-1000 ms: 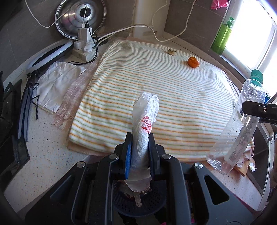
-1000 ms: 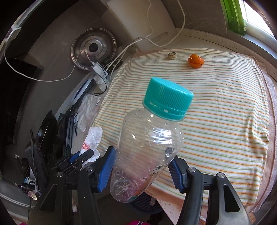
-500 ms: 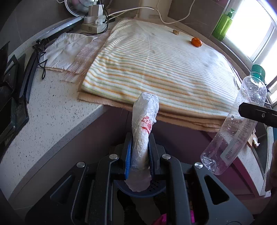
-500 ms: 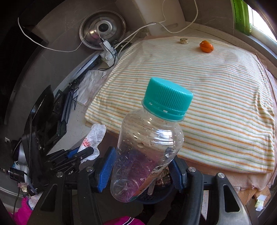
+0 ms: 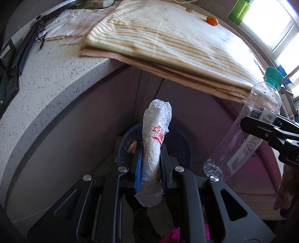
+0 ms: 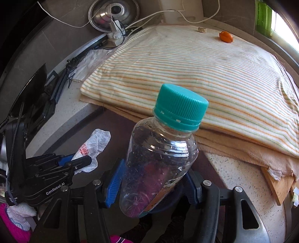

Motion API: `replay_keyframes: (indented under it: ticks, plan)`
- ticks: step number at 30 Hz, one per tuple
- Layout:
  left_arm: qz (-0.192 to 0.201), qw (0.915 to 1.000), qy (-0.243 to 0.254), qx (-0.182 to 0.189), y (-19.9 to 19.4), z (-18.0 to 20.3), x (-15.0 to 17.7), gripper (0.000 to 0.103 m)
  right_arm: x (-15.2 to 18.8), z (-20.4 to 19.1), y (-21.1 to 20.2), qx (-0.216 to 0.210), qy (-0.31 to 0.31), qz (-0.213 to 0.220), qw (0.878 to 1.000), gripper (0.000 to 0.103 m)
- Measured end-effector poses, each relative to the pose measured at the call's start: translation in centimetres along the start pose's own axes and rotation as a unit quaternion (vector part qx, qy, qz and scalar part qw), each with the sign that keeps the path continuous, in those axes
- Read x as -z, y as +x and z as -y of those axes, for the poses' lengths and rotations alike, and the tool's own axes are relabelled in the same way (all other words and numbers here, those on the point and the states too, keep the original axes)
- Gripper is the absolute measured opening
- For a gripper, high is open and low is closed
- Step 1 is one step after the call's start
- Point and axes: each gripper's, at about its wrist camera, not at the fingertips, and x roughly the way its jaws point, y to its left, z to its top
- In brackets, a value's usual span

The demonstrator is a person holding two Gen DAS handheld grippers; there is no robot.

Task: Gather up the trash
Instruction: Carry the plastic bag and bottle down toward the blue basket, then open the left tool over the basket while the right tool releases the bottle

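My left gripper (image 5: 149,164) is shut on a rolled white plastic bag (image 5: 156,129) with red print, held off the counter's front edge above a blue mesh basket (image 5: 181,147) on the floor. It also shows in the right wrist view (image 6: 82,160) with the bag (image 6: 93,144). My right gripper (image 6: 153,179) is shut on a clear plastic bottle (image 6: 160,158) with a teal cap (image 6: 181,106); the bottle also shows at the right of the left wrist view (image 5: 248,134). A small orange piece (image 6: 226,36) and a small beige scrap (image 6: 202,30) lie on the striped cloth.
A striped cloth (image 6: 196,69) covers the speckled counter (image 5: 43,80). White paper (image 6: 87,63), cables, a power strip (image 6: 115,31) and a metal lid (image 6: 114,13) sit at the back left. A green bottle (image 5: 241,10) stands by the window. Purple cabinet fronts (image 5: 104,115) are below.
Both grippers have pulled back off the counter and dropped lower, still holding the bag and the bottle. The blue basket on the floor has come into view under the left gripper.
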Motion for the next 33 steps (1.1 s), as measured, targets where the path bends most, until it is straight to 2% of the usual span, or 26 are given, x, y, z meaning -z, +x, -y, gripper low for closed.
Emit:
replay_keyframes:
  ticks: [16, 33]
  plan:
    - [-0.077, 0.9970, -0.008, -0.002, 7.3, -1.0, 3.4, 0.015, 4.1, 0.3, 6.3, 0.043, -0.002, -0.041, 0.998, 0.062]
    - [-0.108, 0.9939, -0.006, -0.022, 12.7, -1.4, 4.3, 0.015, 5.3, -0.2, 11.2, 0.075, -0.019, -0.050, 0.996, 0.062]
